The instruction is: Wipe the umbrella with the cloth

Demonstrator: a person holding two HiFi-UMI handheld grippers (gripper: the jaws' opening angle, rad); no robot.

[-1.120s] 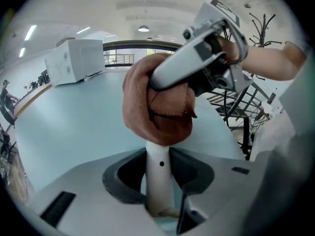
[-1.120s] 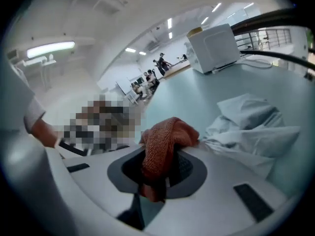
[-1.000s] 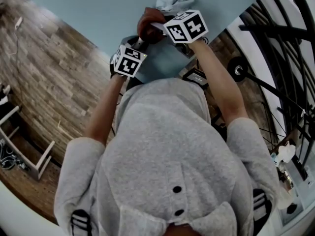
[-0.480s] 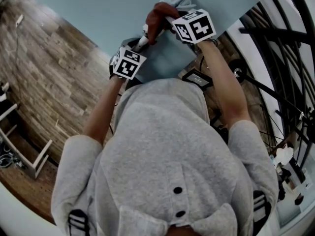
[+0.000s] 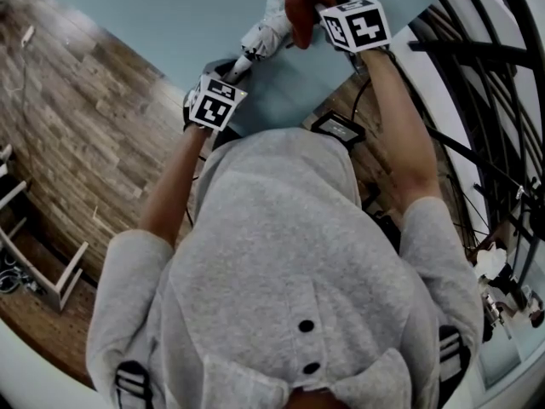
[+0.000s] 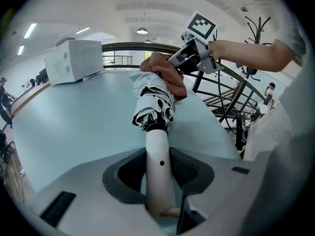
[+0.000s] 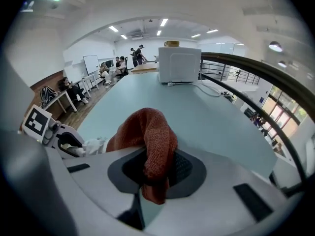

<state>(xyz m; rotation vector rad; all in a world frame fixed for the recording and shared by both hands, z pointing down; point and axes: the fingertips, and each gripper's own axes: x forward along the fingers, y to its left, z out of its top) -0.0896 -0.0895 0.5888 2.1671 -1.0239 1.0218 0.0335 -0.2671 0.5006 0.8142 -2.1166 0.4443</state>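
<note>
Your L gripper (image 6: 158, 178) clamps umbrella (image 6: 153, 100) handle. R gripper (image 7: 156, 181) pinches rust cloth (image 7: 150, 132), pressed on folded canopy, 12 o'clock, over pale table (image 5: 145, 24).

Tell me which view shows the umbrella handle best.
Left gripper view: the white umbrella handle stands clamped between the jaws of the left gripper. Head view shows a sliver; right gripper view hardly shows it.

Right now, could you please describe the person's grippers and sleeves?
The left gripper and right gripper have pale grey bodies with dark jaw recesses, and each carries a white cube with black square markers. The person wears a grey hooded top; its sleeves end above the elbows.
</note>
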